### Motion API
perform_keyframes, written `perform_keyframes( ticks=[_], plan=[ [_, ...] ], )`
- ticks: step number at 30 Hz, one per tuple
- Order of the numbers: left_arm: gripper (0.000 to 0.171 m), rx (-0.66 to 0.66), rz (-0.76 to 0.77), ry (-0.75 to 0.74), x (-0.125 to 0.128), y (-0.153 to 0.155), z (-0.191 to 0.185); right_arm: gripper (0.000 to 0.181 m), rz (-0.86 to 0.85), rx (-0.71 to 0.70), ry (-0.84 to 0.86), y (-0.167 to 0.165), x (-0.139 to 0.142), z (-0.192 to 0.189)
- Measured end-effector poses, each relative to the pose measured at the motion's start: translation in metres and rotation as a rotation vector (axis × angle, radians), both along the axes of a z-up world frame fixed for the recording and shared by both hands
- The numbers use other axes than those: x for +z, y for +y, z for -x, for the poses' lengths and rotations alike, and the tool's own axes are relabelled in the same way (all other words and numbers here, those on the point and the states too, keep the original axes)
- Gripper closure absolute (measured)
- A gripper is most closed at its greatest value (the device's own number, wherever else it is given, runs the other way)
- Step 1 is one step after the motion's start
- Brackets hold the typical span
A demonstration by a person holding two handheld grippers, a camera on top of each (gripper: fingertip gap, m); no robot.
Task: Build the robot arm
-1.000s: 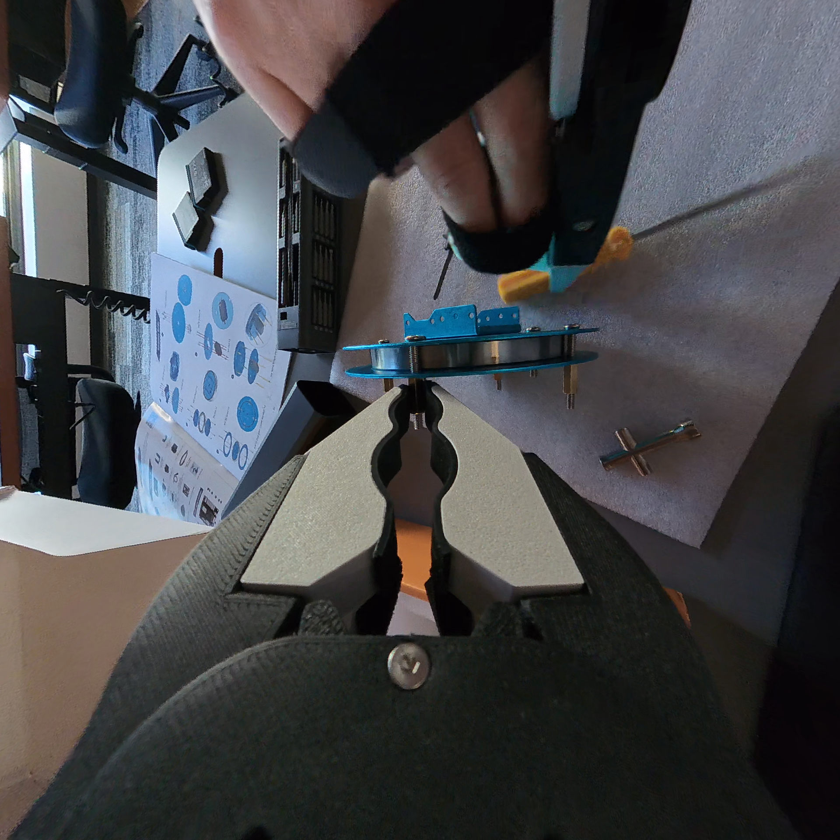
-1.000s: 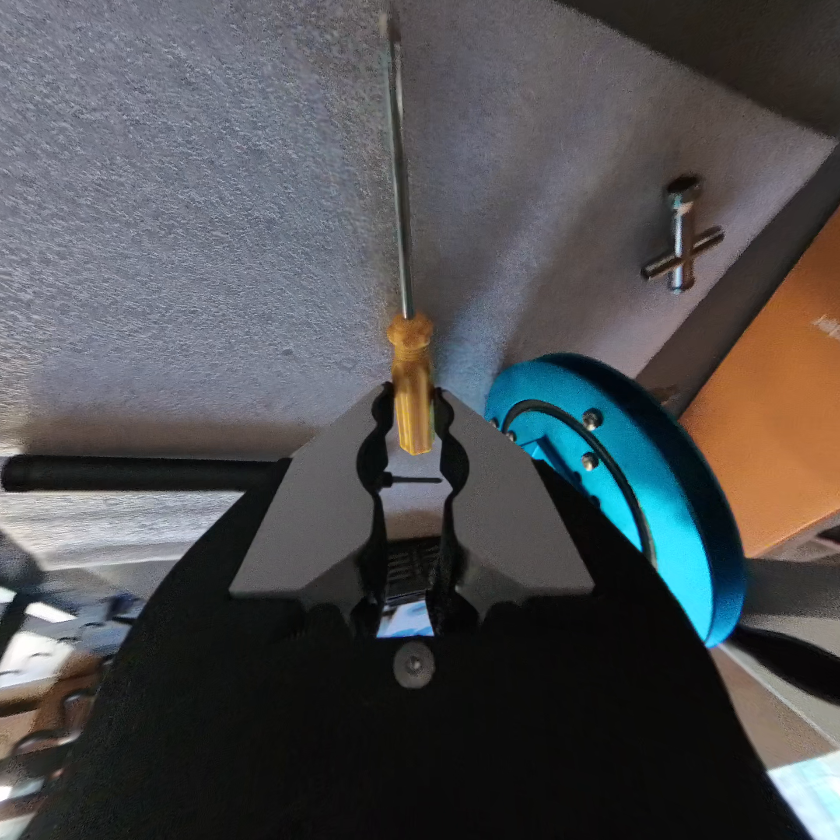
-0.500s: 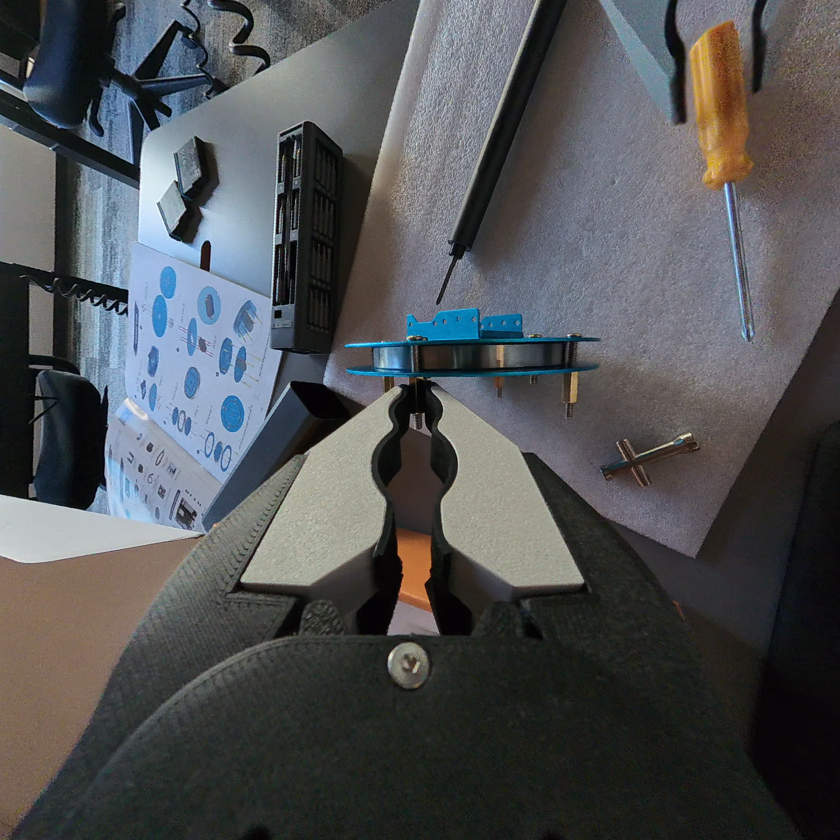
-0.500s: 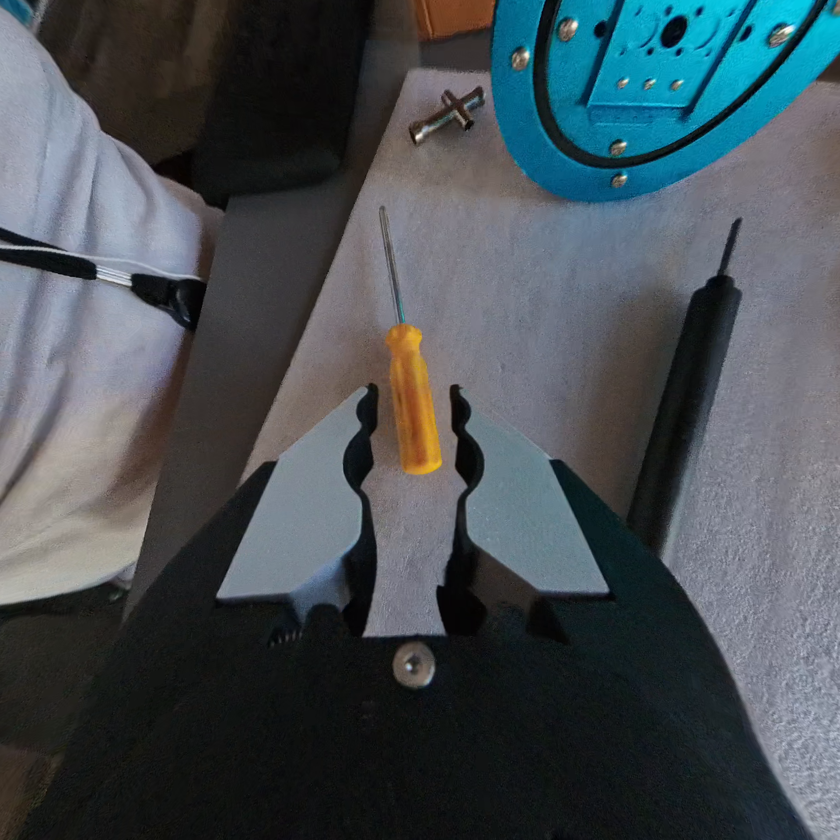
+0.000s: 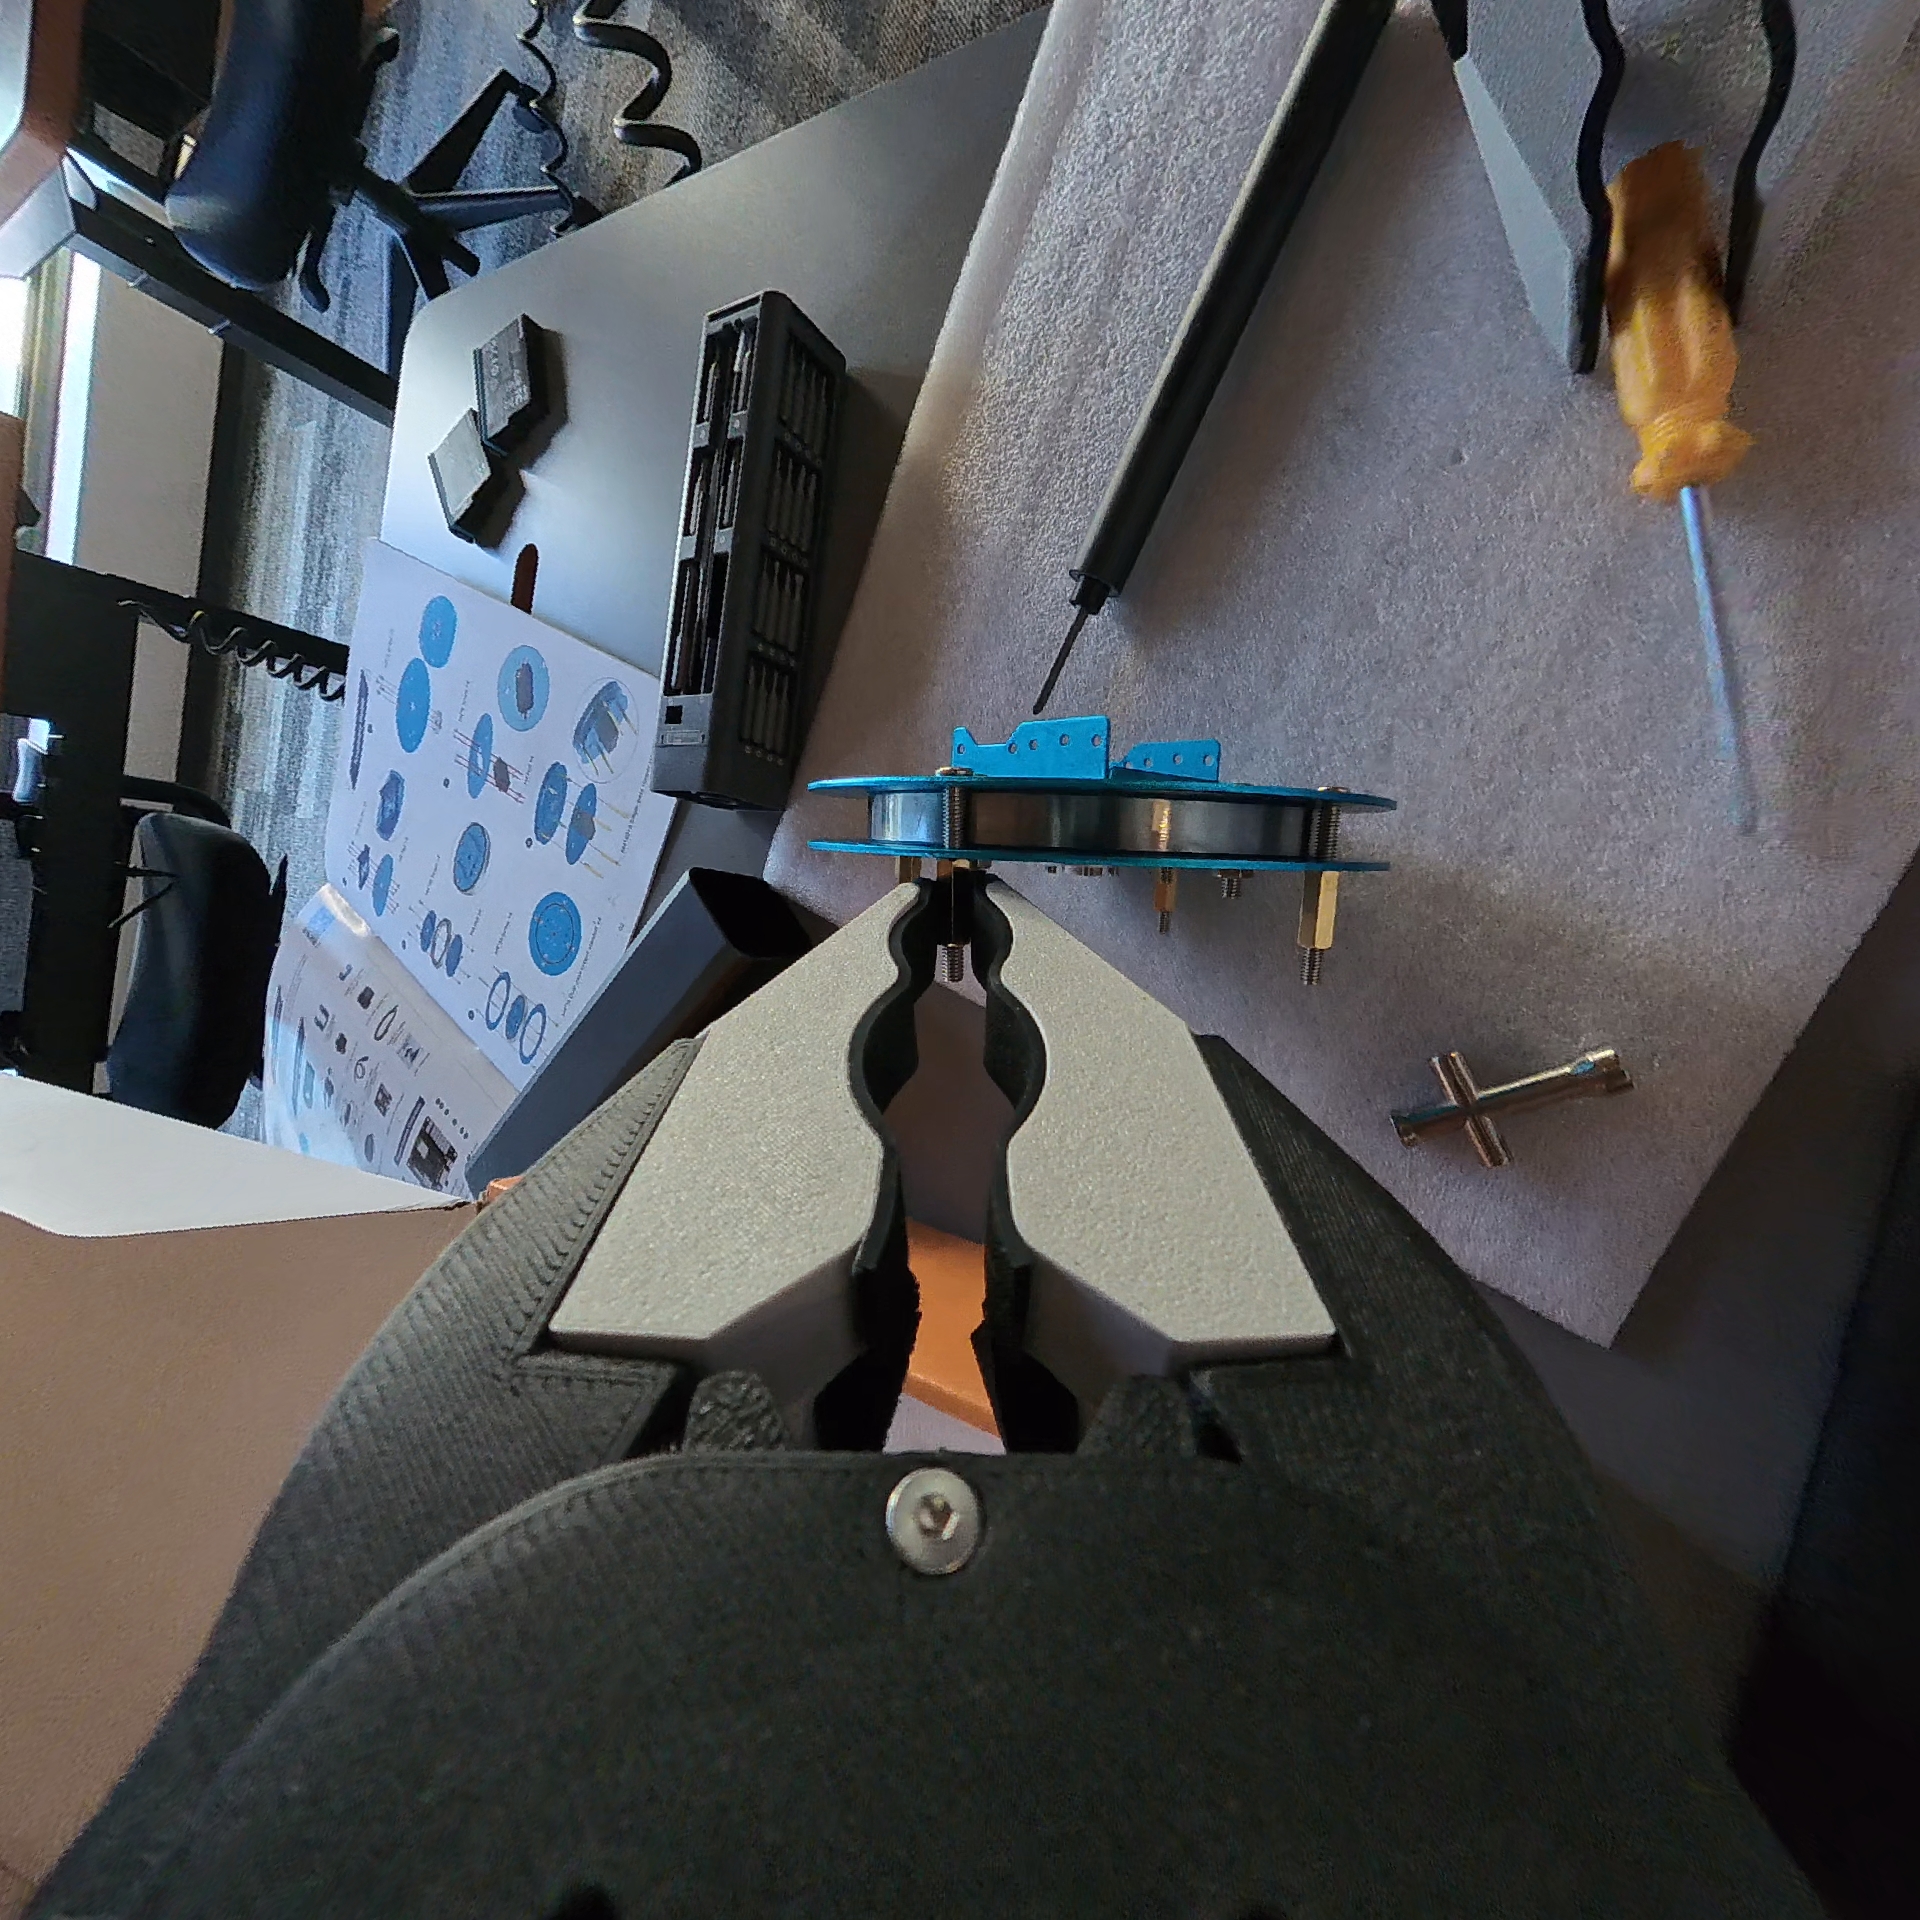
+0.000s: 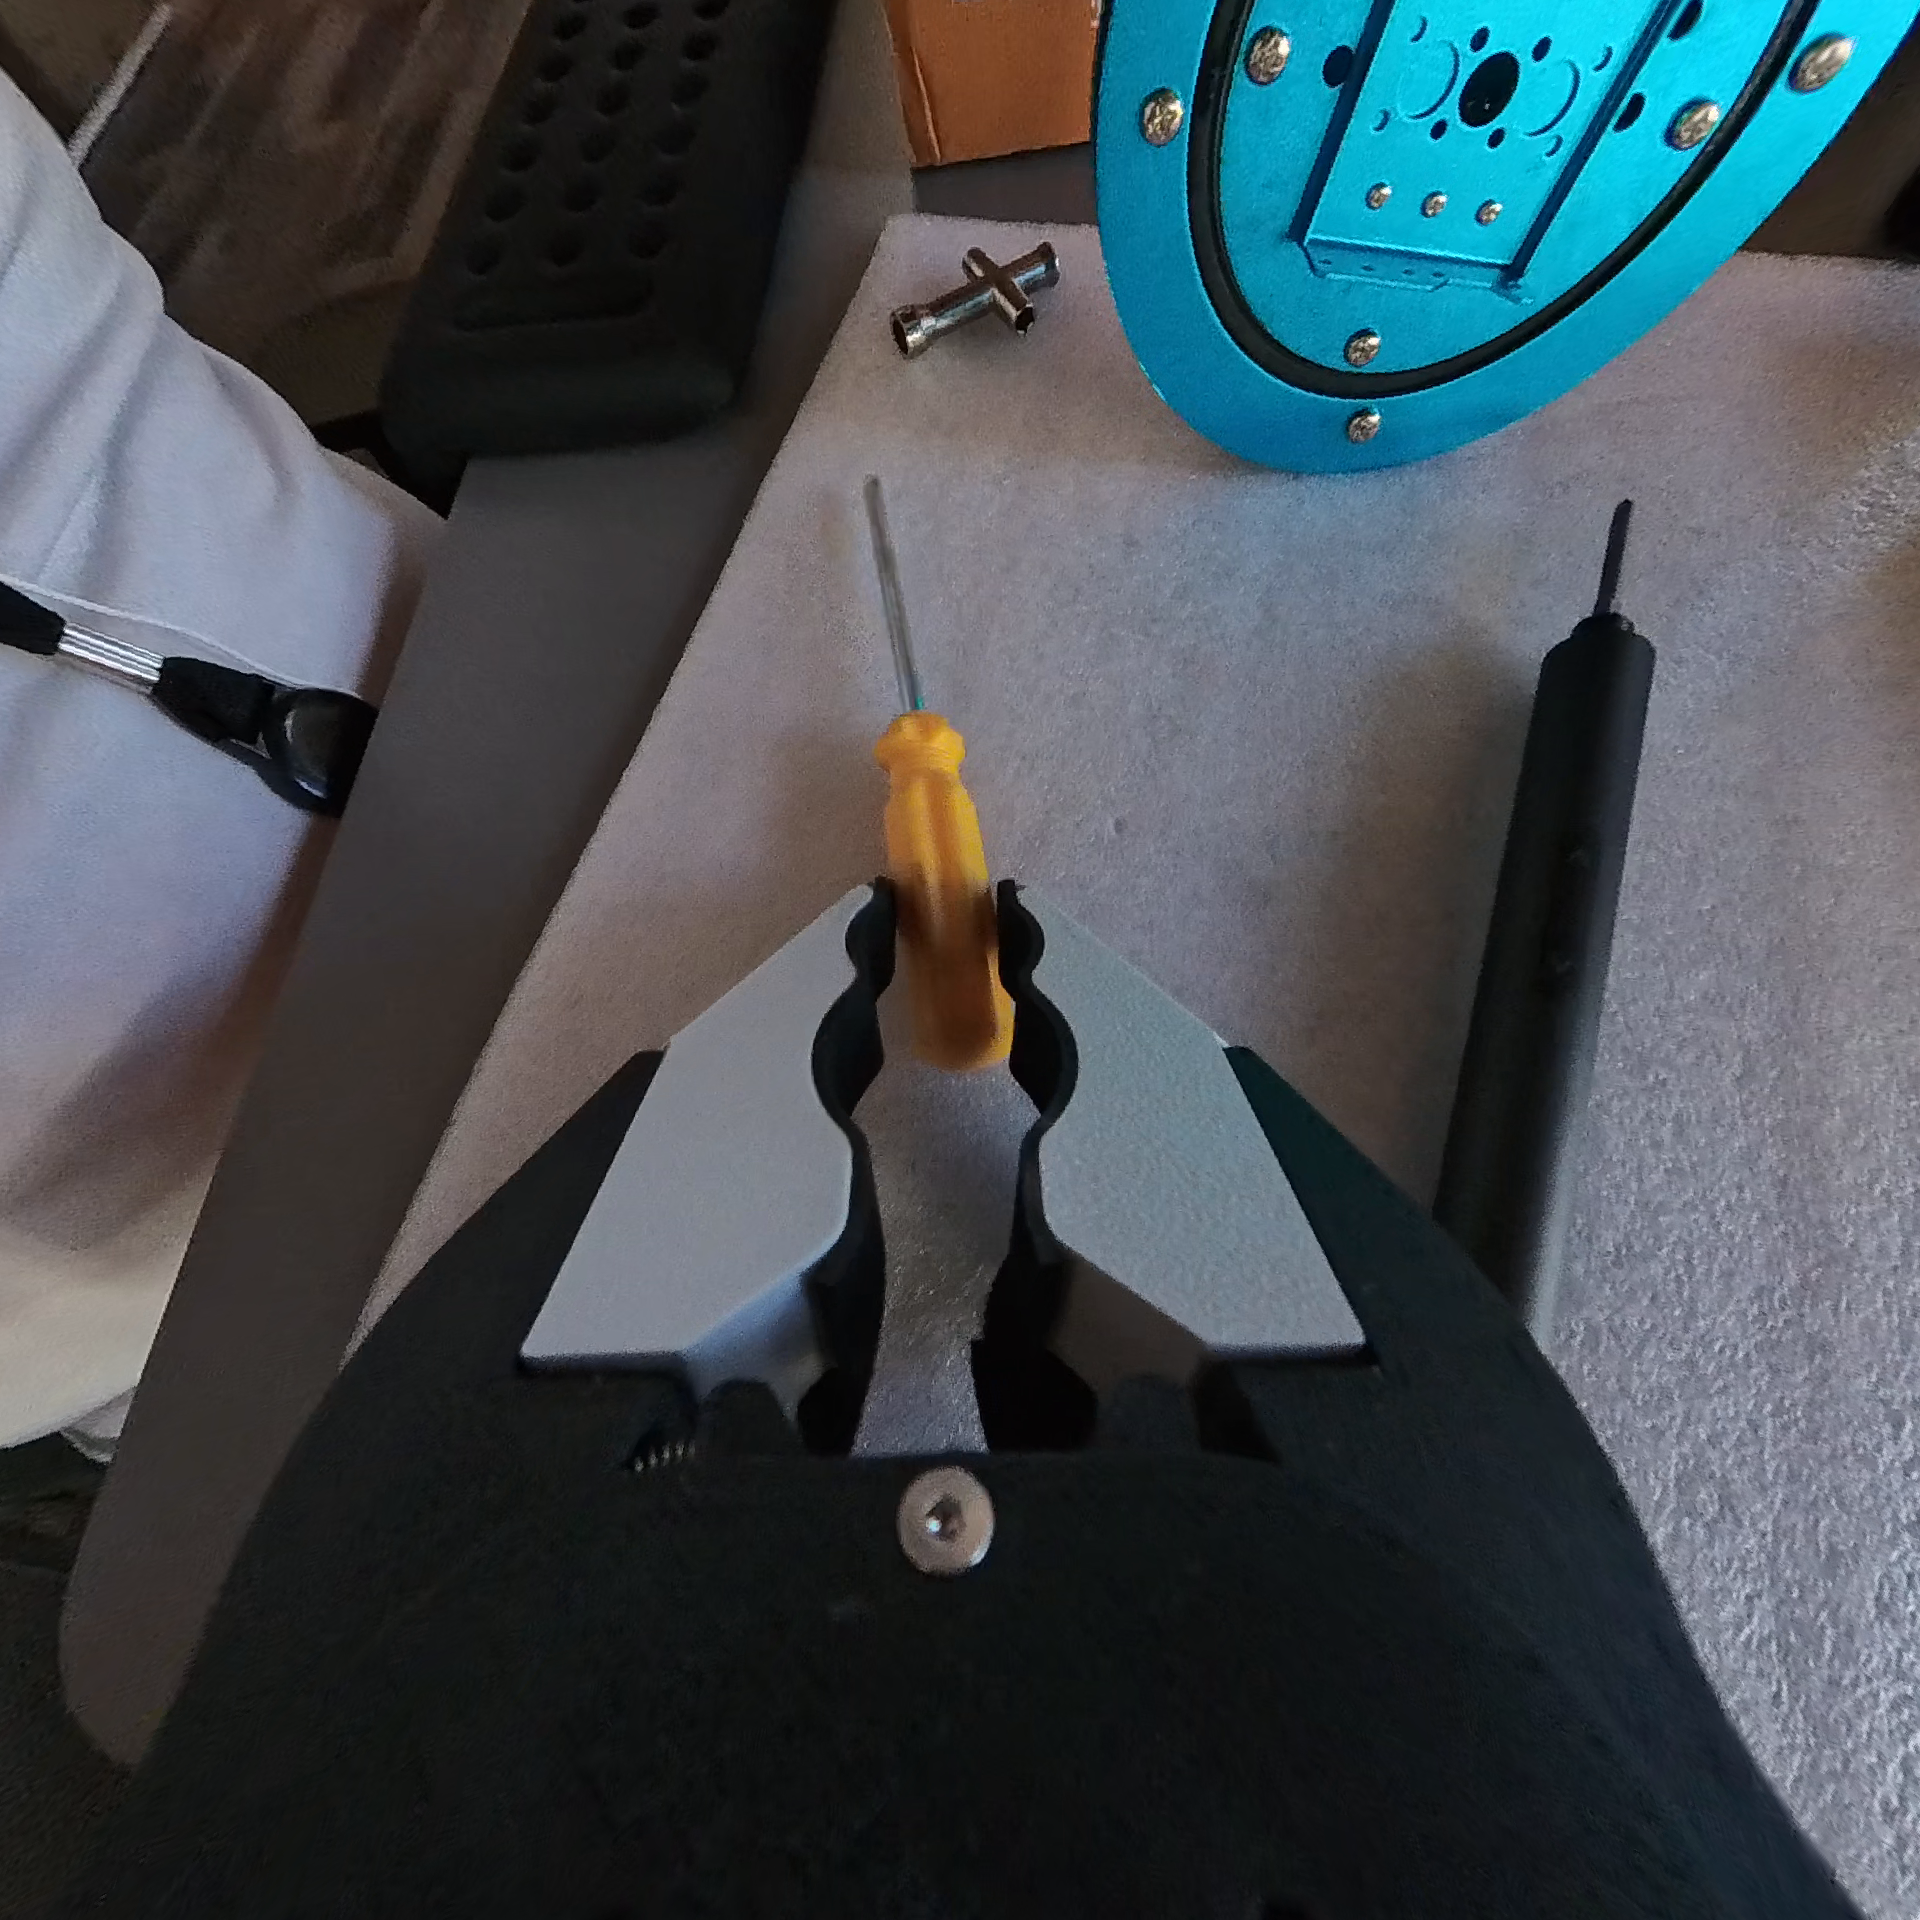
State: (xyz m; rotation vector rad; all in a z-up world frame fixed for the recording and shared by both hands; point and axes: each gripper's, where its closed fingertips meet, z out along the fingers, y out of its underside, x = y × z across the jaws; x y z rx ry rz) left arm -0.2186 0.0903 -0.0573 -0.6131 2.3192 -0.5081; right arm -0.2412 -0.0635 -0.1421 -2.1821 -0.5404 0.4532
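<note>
My left gripper [image 5: 954, 896] is shut on a brass standoff under the edge of the blue two-plate disc assembly [image 5: 1101, 821], holding it edge-on above the grey foam mat [image 5: 1403, 644]. My right gripper [image 6: 943, 906] is shut on the handle of the orange screwdriver [image 6: 935, 831], whose thin shaft points away over the mat. In the left wrist view, the right gripper [image 5: 1673, 156] and screwdriver [image 5: 1673, 343] are at the top right, blurred. The disc's blue face [image 6: 1455, 416] shows at the top right of the right wrist view.
A black screwdriver [image 5: 1205, 332] [image 6: 1548, 883] and a metal cross wrench [image 5: 1507, 1107] [image 6: 977, 296] lie on the mat. A black bit case [image 5: 748, 561], instruction sheets [image 5: 488, 779] and a cardboard box [image 5: 156, 1351] are at the left. A person's white sleeve [image 6: 156, 883] is nearby.
My right gripper opened, leaving the orange screwdriver on the mat, then closed on its handle again, farther in. The left gripper keeps its hold on the disc assembly.
</note>
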Motion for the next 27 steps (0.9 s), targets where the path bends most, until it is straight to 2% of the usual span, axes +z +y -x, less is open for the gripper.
perform_keyframes(
  ticks=[4,6,10,16,22,27],
  plan=[
    [0.167,0.012,0.014,-0.004,0.000,0.001,0.000,0.165,-0.093,-0.016,0.048,0.000,0.015,0.004],
    [0.167,0.016,0.018,-0.012,0.000,0.000,0.001,0.165,-0.186,-0.094,0.068,0.001,0.029,-0.002],
    [0.167,0.022,0.011,-0.034,0.001,-0.002,0.000,0.166,-0.228,-0.242,-0.050,-0.010,0.046,-0.024],
    [0.167,0.001,-0.012,-0.080,0.002,-0.004,-0.002,0.166,-0.349,-0.295,-0.291,-0.008,0.095,-0.050],
    [0.168,-0.024,-0.033,-0.135,0.001,-0.001,0.002,0.165,-0.397,-0.192,-0.348,0.024,0.111,-0.061],
    [0.168,-0.060,-0.150,-0.194,0.002,0.002,0.003,0.165,-0.405,-0.132,-0.309,0.041,0.115,-0.069]
  ],
)
